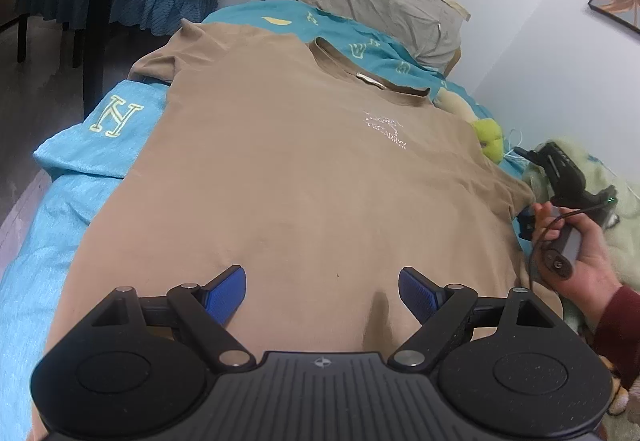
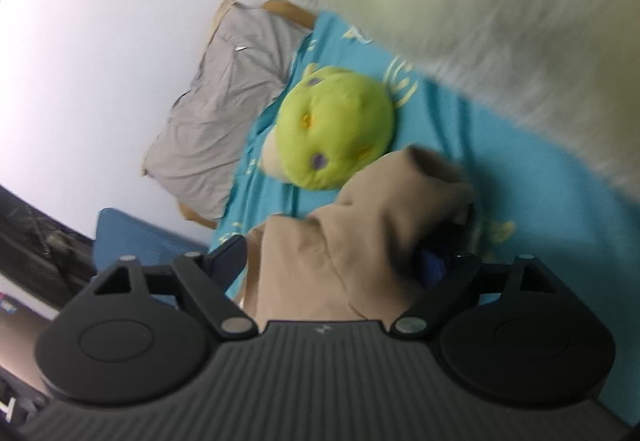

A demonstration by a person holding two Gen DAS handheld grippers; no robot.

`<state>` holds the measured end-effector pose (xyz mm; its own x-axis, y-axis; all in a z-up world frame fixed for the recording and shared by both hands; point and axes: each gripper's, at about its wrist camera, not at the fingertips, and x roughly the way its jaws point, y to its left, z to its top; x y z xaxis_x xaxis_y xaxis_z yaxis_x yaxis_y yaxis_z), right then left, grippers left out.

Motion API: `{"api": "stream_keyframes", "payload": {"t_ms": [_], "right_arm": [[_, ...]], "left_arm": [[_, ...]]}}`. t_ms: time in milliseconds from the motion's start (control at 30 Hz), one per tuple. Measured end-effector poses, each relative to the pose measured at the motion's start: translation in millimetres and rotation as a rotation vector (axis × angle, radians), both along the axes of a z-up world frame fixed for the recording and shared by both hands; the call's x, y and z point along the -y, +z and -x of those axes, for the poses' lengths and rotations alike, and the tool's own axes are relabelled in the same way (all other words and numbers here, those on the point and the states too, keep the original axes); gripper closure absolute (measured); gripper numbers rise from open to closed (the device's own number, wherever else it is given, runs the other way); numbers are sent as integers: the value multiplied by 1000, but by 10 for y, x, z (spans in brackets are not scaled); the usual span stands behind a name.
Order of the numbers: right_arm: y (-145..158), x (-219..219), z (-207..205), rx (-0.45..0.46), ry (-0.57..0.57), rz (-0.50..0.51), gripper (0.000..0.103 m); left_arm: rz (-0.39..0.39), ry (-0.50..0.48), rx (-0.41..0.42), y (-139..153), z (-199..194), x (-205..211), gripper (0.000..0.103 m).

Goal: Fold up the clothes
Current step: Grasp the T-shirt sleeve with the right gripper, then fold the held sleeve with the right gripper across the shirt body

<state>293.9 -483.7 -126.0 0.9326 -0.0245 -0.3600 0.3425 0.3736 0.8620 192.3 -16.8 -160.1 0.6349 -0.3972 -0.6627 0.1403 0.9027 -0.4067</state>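
Bed (image 1: 60,201) – tan tee (image 1: 300,181), pillow (image 1: 380,1), plush (image 2: 336,129).

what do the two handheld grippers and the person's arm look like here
Both grippers are matte black plastic: a ribbed central plate bearing a small round emblem, round discs on either side, and silver pivot pins on angled linkage arms. The left gripper has textured blue pads. The right gripper looks identical. The right hand is bare below a dark red sleeve, and a black cable loops from the grey handle.
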Motion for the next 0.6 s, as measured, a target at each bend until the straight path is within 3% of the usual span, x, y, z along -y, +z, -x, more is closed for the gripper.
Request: {"api": "stream_keyframes", "payload": {"t_ms": [200, 333, 400, 500, 533, 567, 600], "right_arm": [[-233, 80, -296, 55, 11, -96, 15], [-330, 111, -396, 64, -46, -86, 17], [-329, 129, -448, 36, -53, -56, 29], [-291, 171, -546, -19, -21, -2, 61], [-290, 192, -570, -29, -24, 3, 82], [-262, 202, -552, -29, -37, 24, 93], [-227, 207, -522, -27, -52, 48, 93]], "left_arm": [[18, -11, 17, -30, -34, -2, 18], [33, -15, 27, -47, -84, 3, 18], [35, -15, 30, -46, -102, 6, 18], [34, -13, 33, -50, -115, 4, 18], [32, -13, 33, -50, -117, 5, 18], [29, -13, 33, -50, -119, 7, 18], [24, -13, 34, -46, -119, 10, 18]]}}
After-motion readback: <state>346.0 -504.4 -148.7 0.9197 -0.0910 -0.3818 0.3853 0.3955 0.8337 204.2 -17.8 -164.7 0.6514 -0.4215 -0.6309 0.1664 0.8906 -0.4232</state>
